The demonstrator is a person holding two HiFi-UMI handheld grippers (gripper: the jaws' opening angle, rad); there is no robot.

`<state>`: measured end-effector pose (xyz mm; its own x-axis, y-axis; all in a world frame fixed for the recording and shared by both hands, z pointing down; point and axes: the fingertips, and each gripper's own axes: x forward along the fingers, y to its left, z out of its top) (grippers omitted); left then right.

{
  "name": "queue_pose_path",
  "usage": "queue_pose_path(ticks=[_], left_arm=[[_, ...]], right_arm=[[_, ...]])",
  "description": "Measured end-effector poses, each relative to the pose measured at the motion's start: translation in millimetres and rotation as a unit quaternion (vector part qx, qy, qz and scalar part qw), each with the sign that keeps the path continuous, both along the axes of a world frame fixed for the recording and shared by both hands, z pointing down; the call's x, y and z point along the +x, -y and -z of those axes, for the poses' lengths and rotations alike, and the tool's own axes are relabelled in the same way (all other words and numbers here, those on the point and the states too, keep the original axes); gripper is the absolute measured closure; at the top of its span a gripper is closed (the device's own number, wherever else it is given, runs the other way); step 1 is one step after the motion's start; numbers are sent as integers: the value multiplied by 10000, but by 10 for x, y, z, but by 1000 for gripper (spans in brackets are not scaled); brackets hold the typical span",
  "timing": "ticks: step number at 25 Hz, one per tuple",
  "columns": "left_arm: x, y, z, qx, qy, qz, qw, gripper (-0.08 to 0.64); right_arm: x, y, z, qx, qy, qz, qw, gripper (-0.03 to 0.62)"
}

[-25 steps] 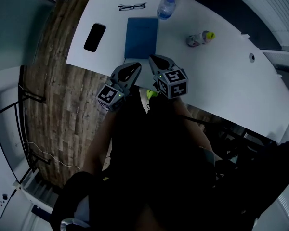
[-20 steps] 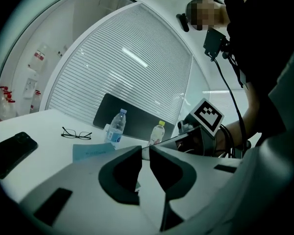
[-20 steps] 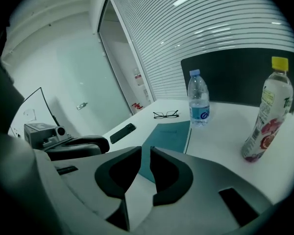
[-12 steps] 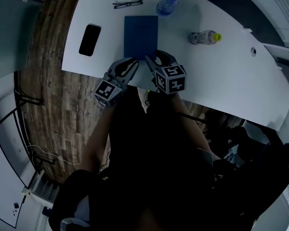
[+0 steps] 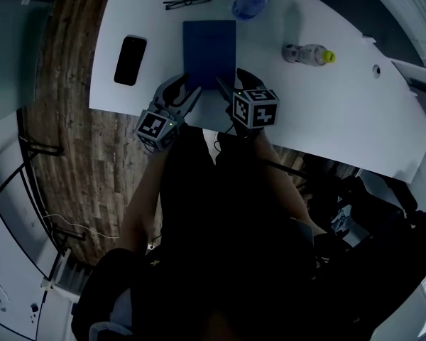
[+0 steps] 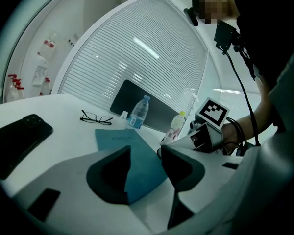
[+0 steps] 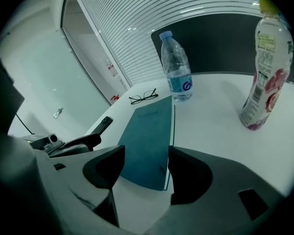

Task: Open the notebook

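Note:
A closed blue notebook [image 5: 209,48] lies flat on the white table [image 5: 341,112], its near edge just ahead of both grippers. My left gripper [image 5: 182,92] hovers at the notebook's near left corner. Its jaws have just been opening, and only the cover [image 6: 132,155] shows beyond the gap. My right gripper [image 5: 229,84] hangs over the near right corner, tilted down. Its jaws have also just been opening and stand wide, with nothing between the pads; the notebook [image 7: 149,141] lies past them.
A black phone [image 5: 130,60] lies left of the notebook. Glasses [image 5: 188,3] and a water bottle [image 5: 250,3] are behind it. A juice bottle [image 5: 309,53] lies on its side to the right. The table's near edge runs under the grippers, with wooden floor [image 5: 71,155] to the left.
Both grippers have moved forward and down from the table's edge to the notebook's near edge. Both pairs of jaws went from shut to open.

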<state>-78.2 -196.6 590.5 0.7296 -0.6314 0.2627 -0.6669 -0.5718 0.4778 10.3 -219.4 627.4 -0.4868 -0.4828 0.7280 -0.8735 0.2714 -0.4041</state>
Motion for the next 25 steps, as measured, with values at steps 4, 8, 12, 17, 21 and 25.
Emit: queue_pose_path(ticks=[4,8,12,17,21,25], left_arm=[[-17,54,-133,-422,-219,24,9989,319],[-11,86,-195,-661,-387,-53,9970,308],[-16,124,-237,-864,-551,-48,9947,308],[16,162,-229,-995,-728,-80,9923,308],[70,159,-241,-1054,-832,-143,9908,308],[-60,204,-220,-1121,-901,119,9895,308]], right_arm=[[10,23,-115,-196,-41,-132,9997,311],[27,36,-220,-419,-53,-252,9988,290],[38,50,-284,-584,-24,-365,9976,282],[27,67,-322,-726,11,-326,9968,282],[-7,42,-393,-880,-21,-205,9959,284],[-62,44,-402,-910,-157,-91,9957,284]])
